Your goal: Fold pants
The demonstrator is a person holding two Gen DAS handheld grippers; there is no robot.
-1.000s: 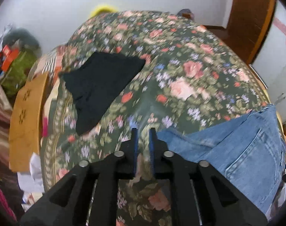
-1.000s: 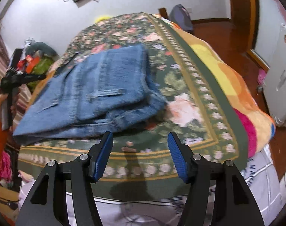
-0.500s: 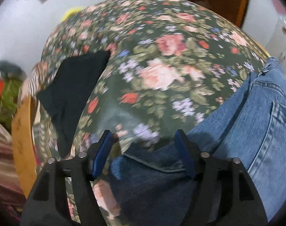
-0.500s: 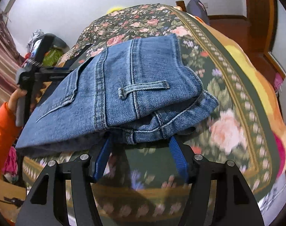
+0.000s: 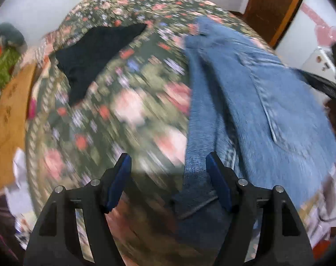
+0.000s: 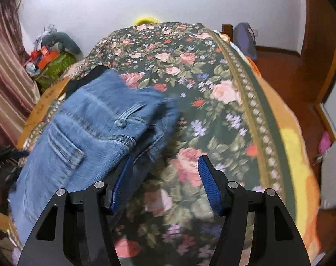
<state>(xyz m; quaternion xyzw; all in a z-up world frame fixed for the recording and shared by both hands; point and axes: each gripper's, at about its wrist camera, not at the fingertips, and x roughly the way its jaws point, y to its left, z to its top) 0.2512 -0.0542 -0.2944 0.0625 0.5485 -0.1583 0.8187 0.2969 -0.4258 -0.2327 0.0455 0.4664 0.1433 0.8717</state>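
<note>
**A:** Where are the jeans (image 5: 256,102) right now?

**B:** On the floral bedspread (image 5: 128,102). In the left wrist view they run along its right side, from a dark corner near the camera to a paler end farther off, with a back pocket facing up. That view is heavily smeared, so I can't make out the finer folds.

**A:** And from the other camera?

**B:** In the right wrist view the jeans (image 6: 90,128) sit to the left, bunched in layers, a belt loop and a pocket showing on top. The bedspread (image 6: 212,102) stretches away to the right and far side, with its orange border at the right edge.

**A:** The grippers?

**B:** The left gripper (image 5: 168,177) has its jaws spread wide. The near corner of the denim lies between them, against the right blue pad, but the left pad is clear of it, so nothing is pinched. The right gripper (image 6: 165,175) also stands open; the denim's edge overlaps its left pad, and only bedspread shows in the gap.

**A:** Anything else on the bed?

**B:** A black garment (image 5: 95,53) at the far left, apart from the jeans. A wooden board (image 5: 10,119) stands beside the bed's left edge.
</note>
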